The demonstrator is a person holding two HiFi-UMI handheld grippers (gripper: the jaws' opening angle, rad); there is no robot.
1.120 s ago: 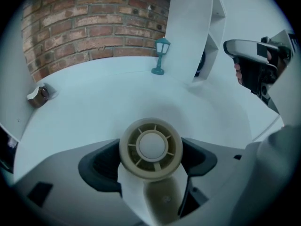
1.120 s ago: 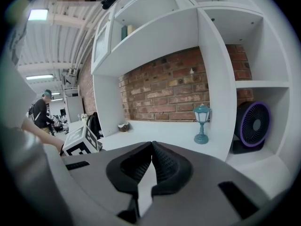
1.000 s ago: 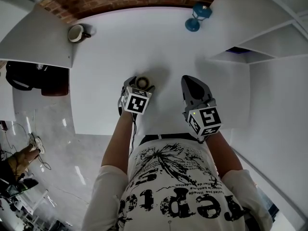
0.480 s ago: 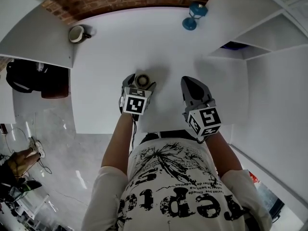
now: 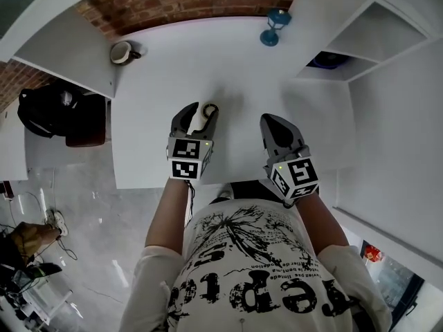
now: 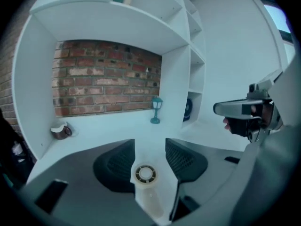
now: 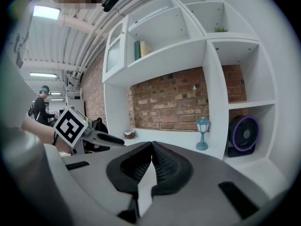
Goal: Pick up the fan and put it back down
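left gripper (image 6: 149, 147) jaws closing on the small white fan (image 6: 145, 174), held lower centre of frame above the table (image 5: 166, 68), right gripper (image 7: 151, 147) jaws together and empty; risk judged: the smooth rounded body may pivot or slip out and drop.

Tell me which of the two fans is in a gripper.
The small white handheld fan, between the left gripper's closing jaws. The round purple-and-black fan stands in a white shelf cubby, away from both grippers.
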